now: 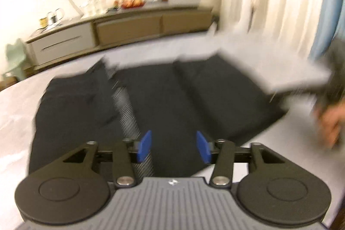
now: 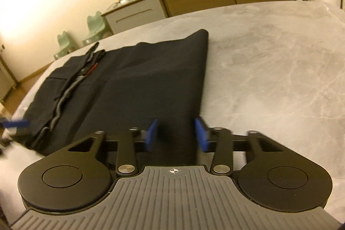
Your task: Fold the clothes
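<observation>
Item: dark navy cloth trousers point(image 2: 129, 83), lying partly folded flat on the pale grey table point(image 2: 269, 61). Left fingers point(image 1: 174, 148) and right fingers point(image 2: 176, 135): spread apart, empty, above the near hem. Handling: pinch both layers squarely, lift evenly.

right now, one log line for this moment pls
task: fold clothes | garment: black trousers flat on grey table | left gripper: open, empty | right gripper: open, empty

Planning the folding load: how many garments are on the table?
1: dark trousers lying flat on the grey table, ahead of both grippers. Another garment could be hidden beneath.
</observation>
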The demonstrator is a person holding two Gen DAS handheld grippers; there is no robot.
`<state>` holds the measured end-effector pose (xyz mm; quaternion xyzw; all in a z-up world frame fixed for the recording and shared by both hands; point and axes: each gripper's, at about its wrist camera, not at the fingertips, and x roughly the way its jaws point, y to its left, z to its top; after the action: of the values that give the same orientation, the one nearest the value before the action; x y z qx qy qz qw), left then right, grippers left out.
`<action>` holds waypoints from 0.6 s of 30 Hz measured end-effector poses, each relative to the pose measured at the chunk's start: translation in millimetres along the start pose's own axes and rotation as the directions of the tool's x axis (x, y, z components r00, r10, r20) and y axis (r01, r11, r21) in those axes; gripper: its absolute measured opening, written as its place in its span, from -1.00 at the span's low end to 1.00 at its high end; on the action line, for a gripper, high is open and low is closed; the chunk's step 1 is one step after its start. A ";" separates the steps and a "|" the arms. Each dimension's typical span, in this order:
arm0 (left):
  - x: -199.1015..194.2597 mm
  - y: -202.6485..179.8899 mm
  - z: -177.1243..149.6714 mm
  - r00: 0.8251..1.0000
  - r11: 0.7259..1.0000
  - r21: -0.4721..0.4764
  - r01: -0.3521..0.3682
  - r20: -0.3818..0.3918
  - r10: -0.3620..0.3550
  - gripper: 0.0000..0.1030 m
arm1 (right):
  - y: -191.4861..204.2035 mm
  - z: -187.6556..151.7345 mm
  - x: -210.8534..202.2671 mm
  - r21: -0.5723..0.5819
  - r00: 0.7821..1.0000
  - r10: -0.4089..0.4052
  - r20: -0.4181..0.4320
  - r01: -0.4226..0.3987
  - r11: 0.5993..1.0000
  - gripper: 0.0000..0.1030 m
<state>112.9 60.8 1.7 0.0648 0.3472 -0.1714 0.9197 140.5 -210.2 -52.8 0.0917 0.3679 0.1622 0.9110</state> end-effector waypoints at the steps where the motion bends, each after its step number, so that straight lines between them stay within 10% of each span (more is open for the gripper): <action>1: -2.2 -6.5 14.5 0.999 0.999 -0.022 0.031 0.022 -0.030 0.28 | 1.5 -0.5 -1.0 -0.012 1.000 -0.003 0.008 0.004 1.000 -0.69; 7: 97.2 -103.4 120.7 0.984 0.987 0.071 0.145 -0.112 -0.137 0.52 | 13.3 -3.4 -8.9 -0.095 0.998 -0.006 0.067 0.013 0.995 -0.81; 12: 187.3 -175.0 141.0 0.960 0.973 0.193 0.126 -0.270 -0.070 0.51 | 19.7 -5.7 -13.1 -0.151 0.995 0.001 0.104 0.015 0.988 -0.83; 15: 219.8 -177.4 130.3 0.944 0.973 0.230 0.028 -0.325 0.050 -0.44 | 19.5 -6.9 -13.1 -0.170 0.993 0.013 0.114 0.006 0.985 -0.83; 18: 207.7 -146.9 133.5 0.955 0.993 0.103 0.050 -0.297 -0.017 -0.75 | 15.7 -5.4 -13.9 -0.160 0.992 0.026 0.122 -0.006 0.987 -0.83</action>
<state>287.7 -164.2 -35.5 0.1341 0.4718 -0.1941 0.8496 123.7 -200.4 -43.2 0.0313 0.2958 0.1923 0.9352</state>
